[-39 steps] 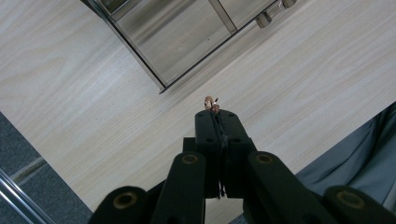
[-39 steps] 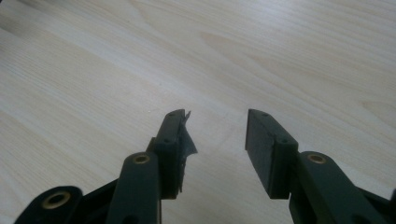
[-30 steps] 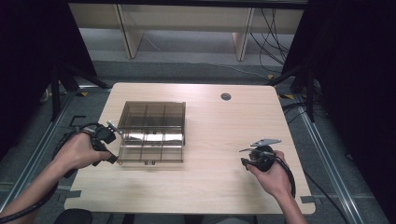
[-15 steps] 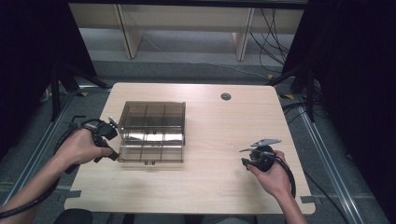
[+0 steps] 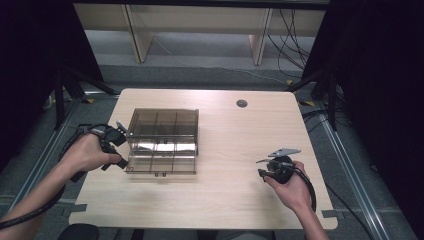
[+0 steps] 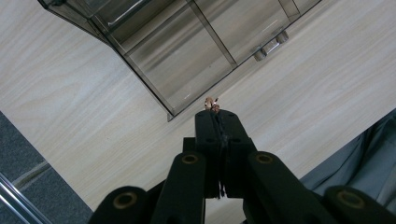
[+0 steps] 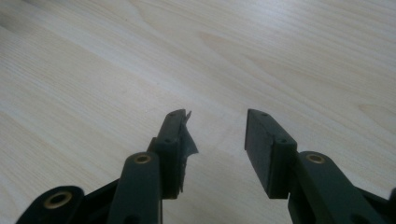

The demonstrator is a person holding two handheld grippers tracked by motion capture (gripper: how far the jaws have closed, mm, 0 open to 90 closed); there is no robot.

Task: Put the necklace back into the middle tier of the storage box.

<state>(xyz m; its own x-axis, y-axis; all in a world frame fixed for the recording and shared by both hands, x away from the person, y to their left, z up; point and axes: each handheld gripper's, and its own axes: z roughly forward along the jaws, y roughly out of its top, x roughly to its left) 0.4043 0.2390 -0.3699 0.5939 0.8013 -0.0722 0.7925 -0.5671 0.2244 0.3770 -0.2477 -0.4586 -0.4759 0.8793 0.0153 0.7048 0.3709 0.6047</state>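
The wooden table [image 5: 220, 200] carries one large thing, a smoke-tinted clear plastic organiser box [image 5: 162, 141] with divided compartments, standing on the left half, a little nearer the near edge than the far one; its compartments look empty as far as the high view tells, and two small latches show on its near wall. The work seems to be at an early stage: nothing visibly lies in the box yet, and loading is still to do. The left gripper [image 5: 116, 145], held in the person's left hand [image 5: 85, 152], sits just beside the box's left wall, near its near-left corner. In the left gripper view its jaws are pressed together on a tiny copper-coloured part [image 6: 211, 103] that pokes out past the tips, too small to name; the part hangs just outside the box's corner, over bare table and not over any compartment, so it has yet to be carried over the wall and let go. The right gripper [image 5: 274, 167] rests well apart from the box on the right, near side, its jaws spread wide over bare wood with nothing between them.
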